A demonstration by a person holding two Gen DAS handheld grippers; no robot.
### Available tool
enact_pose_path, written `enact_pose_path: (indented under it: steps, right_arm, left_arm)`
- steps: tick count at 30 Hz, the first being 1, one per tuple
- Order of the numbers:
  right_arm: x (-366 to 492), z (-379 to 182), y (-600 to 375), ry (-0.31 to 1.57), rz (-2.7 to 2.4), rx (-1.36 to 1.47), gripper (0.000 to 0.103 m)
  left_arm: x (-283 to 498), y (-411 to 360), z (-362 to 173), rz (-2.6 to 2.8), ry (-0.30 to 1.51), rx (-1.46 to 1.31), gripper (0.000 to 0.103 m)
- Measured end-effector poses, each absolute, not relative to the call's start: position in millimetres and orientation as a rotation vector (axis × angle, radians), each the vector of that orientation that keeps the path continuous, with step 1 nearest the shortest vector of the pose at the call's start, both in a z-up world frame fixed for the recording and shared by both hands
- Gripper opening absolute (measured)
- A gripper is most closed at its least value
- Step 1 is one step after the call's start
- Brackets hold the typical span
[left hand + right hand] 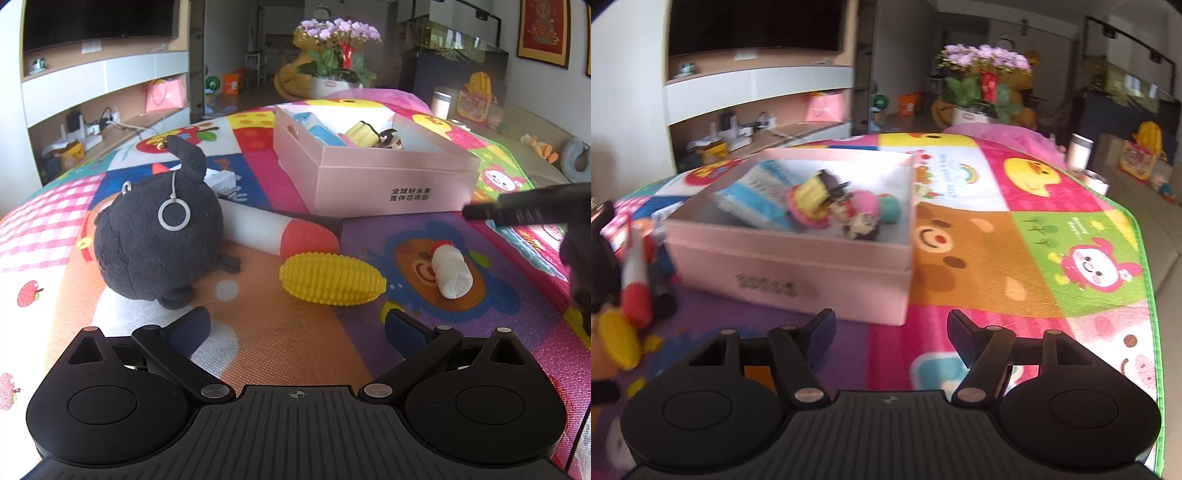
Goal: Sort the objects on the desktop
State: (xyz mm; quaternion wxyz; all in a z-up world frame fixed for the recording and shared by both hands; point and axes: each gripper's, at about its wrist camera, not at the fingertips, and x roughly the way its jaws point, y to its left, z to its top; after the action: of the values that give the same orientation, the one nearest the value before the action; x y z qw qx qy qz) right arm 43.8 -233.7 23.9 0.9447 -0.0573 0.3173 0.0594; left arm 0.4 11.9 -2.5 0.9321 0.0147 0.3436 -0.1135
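Colourful mat point(295, 332) bears yellow corn point(332, 278) before the pink box point(391, 184); probably light, slick, best pinched mid-body; left gripper point(297, 326) and right gripper point(891, 334) both gape empty.

The pink box point(391, 173) front reads "全球好水果" in black, with a blurrier line beneath.

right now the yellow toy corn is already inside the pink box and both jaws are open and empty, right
Not quite. The yellow toy corn is not in the pink box; the left wrist view shows it lying on the play mat in front of the box, beside the small white bottle. The rest holds: the left gripper and right gripper both have open, empty jaws.
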Motion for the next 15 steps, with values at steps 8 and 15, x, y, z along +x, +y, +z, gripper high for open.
enact_pose_path:
  steps: [8, 15]
  right_arm:
    - [9.1, 13.8, -206.7, 0.711, 0.253, -0.196, 0.071]
    - [-11.5, 19.5, -183.4, 0.681, 0.416, -0.272, 0.074]
  left_arm:
    - [0.3, 11.9, -2.4, -0.232, 0.704, 0.030, 0.103]
    - [0.1, 11.9, -2.7, -0.233, 0.703, 0.028, 0.103]
